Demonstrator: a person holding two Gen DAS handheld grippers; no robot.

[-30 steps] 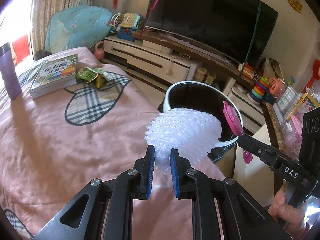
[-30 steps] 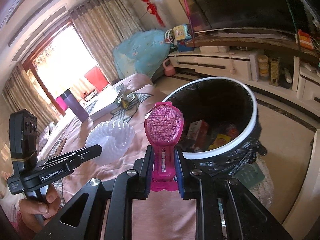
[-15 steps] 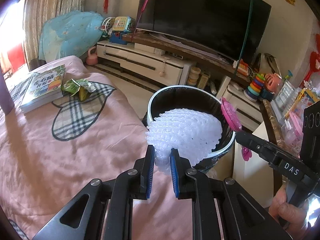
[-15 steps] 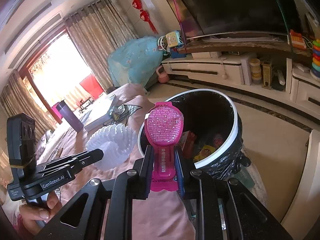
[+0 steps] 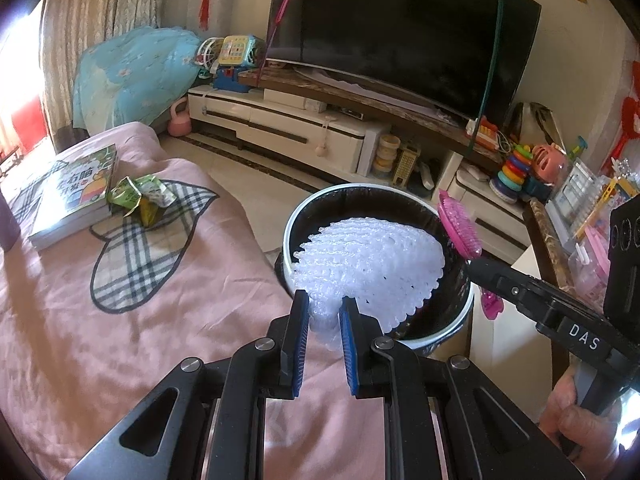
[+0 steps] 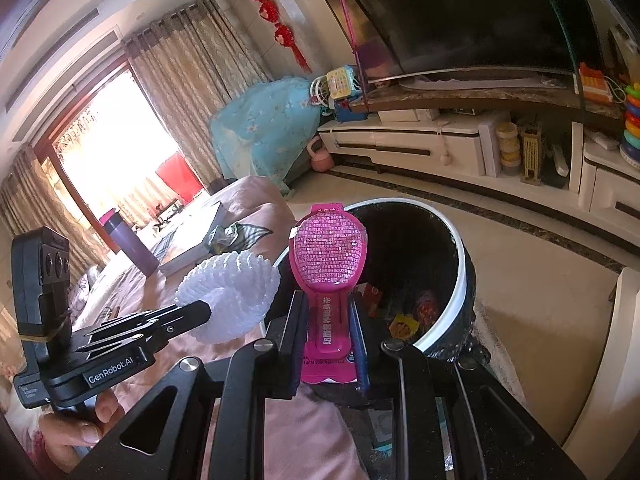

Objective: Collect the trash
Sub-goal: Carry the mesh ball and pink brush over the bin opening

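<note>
On the pink bed (image 5: pixel 80 320), a book (image 5: pixel 72 196) and green wrappers (image 5: pixel 140 200) lie far left, clearest in the left view. The left gripper (image 5: pixel 324 332) has its jaws pinched on a white foam net (image 5: pixel 372 264), fanned out over the trash bin (image 5: pixel 460 328) rim. Only the right view shows litter inside the bin. The right gripper (image 6: pixel 328 332) clamps a pink package (image 6: pixel 330 264), its long axis upright, at the bin's near edge.
</note>
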